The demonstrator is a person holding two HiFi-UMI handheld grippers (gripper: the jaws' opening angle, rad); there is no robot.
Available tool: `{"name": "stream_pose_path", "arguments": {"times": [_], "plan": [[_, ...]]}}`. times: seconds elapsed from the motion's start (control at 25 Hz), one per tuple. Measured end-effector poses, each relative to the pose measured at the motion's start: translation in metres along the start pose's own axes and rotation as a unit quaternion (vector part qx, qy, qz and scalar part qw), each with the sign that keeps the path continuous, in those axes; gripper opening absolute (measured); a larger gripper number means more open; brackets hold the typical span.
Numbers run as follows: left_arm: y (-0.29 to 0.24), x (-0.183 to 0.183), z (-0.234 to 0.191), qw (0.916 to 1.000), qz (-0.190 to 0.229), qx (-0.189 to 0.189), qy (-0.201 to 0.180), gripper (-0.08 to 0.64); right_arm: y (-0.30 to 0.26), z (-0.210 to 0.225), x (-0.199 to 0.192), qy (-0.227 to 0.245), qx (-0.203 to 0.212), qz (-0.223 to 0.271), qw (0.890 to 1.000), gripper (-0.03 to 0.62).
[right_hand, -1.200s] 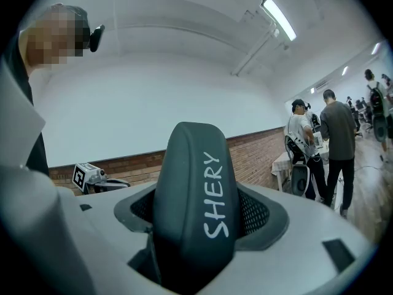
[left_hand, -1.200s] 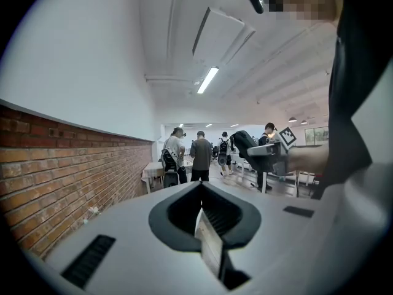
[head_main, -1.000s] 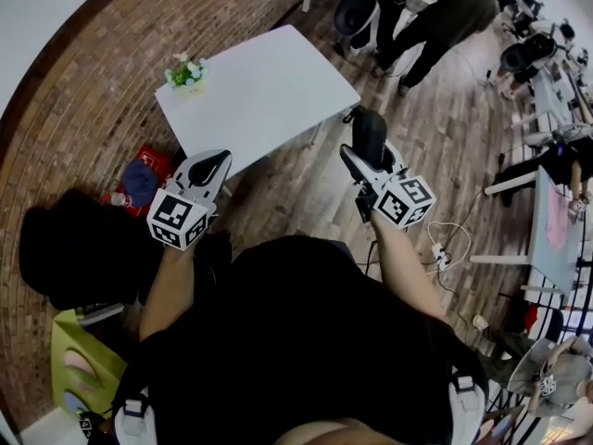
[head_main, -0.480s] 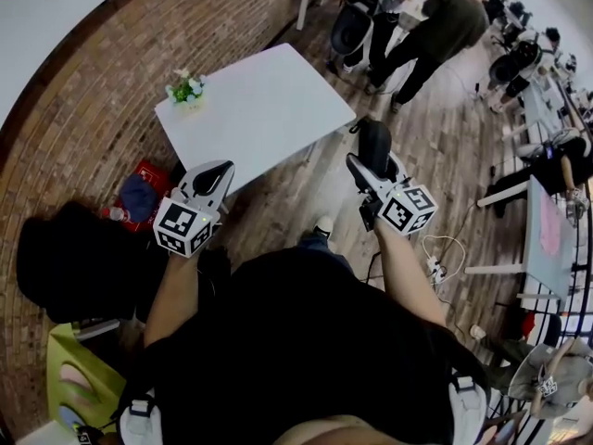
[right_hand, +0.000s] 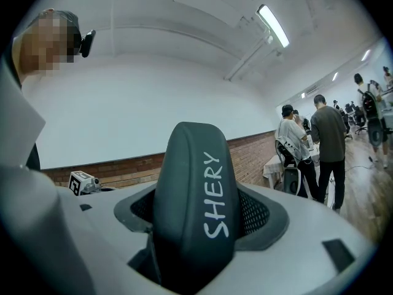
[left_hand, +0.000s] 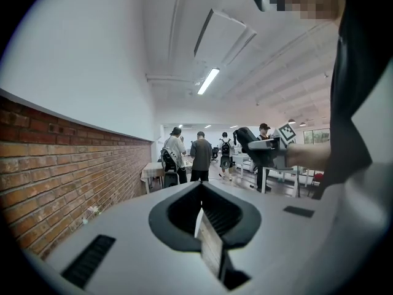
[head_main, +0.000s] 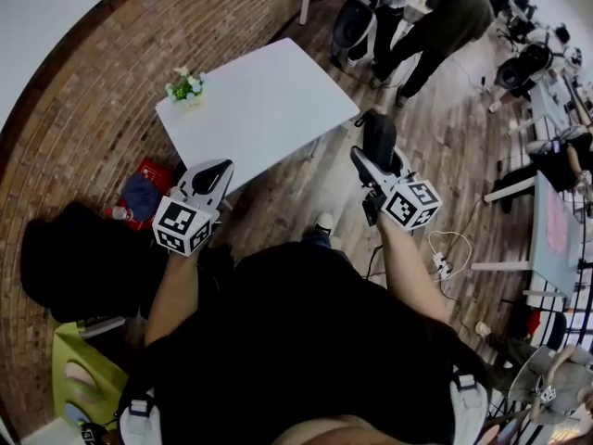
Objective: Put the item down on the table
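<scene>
My right gripper [head_main: 374, 146] is shut on a dark grey oval item [head_main: 378, 133], held in the air over the wooden floor just off the near right corner of the white table [head_main: 278, 109]. In the right gripper view the item [right_hand: 195, 195] stands upright between the jaws and carries the white lettering "SHERY". My left gripper [head_main: 213, 172] hovers by the table's near left edge. Its jaws [left_hand: 209, 241] are pressed together, and I see no object in them. The left gripper view shows the right gripper [left_hand: 261, 149] with the item across from it.
A small pot of flowers [head_main: 186, 85] stands on the table's far left corner. A red box and a blue cap [head_main: 141, 193] lie by the brick wall, with a black bag [head_main: 79, 262] nearby. People [head_main: 435, 21] and office chairs stand beyond the table. A cable [head_main: 445, 248] lies on the floor.
The person has stepped slightly toward the table; a shoe now shows below. Both grippers keep their pose, the right one drifting a little to the right with the item.
</scene>
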State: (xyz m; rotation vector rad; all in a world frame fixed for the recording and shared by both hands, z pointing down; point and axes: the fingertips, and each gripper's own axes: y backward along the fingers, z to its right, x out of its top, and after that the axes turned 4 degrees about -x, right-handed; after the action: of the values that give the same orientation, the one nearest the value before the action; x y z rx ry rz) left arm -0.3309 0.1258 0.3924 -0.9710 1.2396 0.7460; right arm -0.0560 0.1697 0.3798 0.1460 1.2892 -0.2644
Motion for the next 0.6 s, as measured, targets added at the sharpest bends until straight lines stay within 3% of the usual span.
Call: {"name": "stream_pose_path", "arguments": {"times": [0.6], "plan": [[-0.034,0.004,-0.004,0.9999,-0.013,0.009,-0.004,0.011,-0.008,0.044,-0.001,-0.012,-0.008,-0.001,1.0,0.35]]}}
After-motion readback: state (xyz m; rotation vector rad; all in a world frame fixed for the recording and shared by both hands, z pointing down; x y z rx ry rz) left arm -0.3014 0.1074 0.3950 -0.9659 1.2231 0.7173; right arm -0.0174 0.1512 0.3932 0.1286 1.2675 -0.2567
